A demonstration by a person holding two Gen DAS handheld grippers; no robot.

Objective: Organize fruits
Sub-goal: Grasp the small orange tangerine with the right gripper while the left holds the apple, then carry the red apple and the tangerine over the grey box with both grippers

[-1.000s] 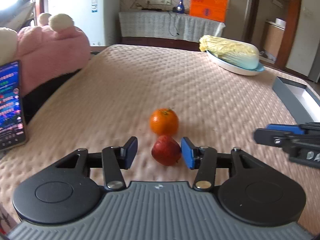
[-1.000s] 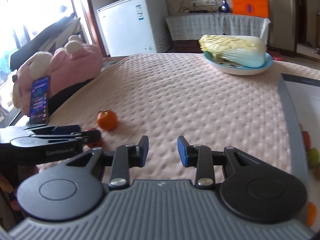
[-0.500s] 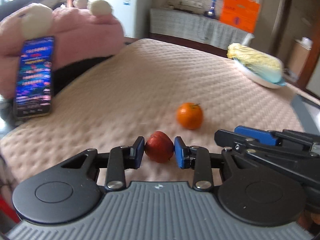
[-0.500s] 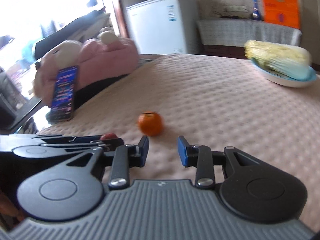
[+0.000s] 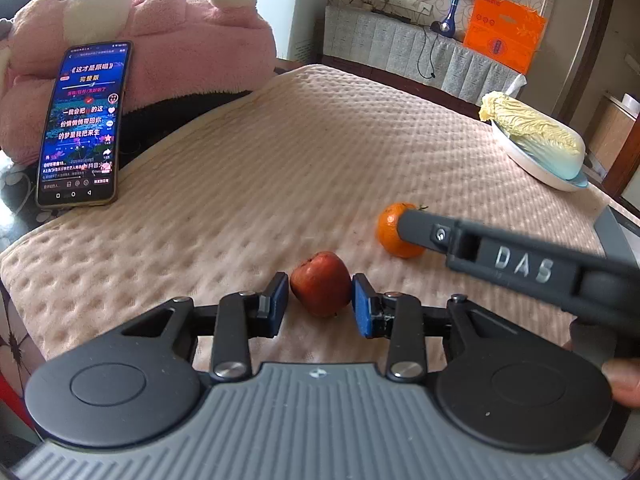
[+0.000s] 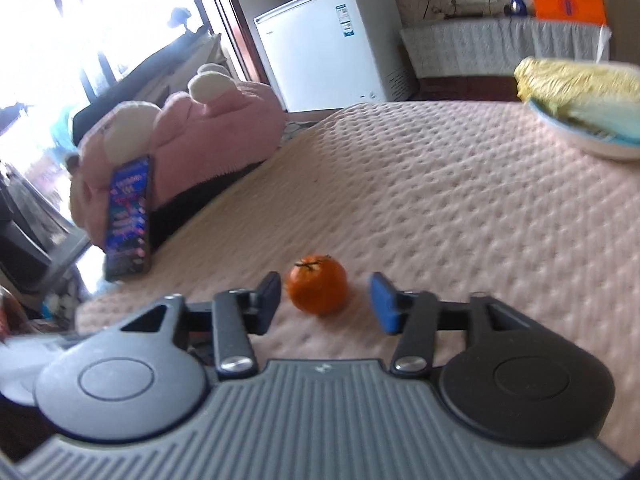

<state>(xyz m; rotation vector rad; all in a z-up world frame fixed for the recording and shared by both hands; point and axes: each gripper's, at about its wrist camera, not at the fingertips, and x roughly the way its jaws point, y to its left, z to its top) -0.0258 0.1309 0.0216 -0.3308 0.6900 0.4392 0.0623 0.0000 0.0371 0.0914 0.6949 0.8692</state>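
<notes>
A red apple (image 5: 320,284) lies on the pink quilted cloth (image 5: 320,152) between the pads of my left gripper (image 5: 320,298). Its jaws are opening, and the pads stand right beside the apple with a thin gap on the left. To the right and a little farther off sits an orange (image 5: 390,236). One finger (image 5: 424,232) of the right gripper covers part of it. In the right wrist view the orange (image 6: 318,290) rests on the cloth between the pads of my right gripper (image 6: 325,286), whose jaws are opening with clear gaps on both sides.
A lit phone (image 5: 80,124) leans on a pink plush toy (image 5: 180,36) at the cloth's left edge. A cabbage (image 5: 536,136) lies on a white plate (image 5: 532,168) at the far right. The rim of a grey tray (image 5: 612,232) shows at the right.
The left jaws closed in on the apple, then eased a little. The right gripper moved left to the orange, and its jaws opened around it.
</notes>
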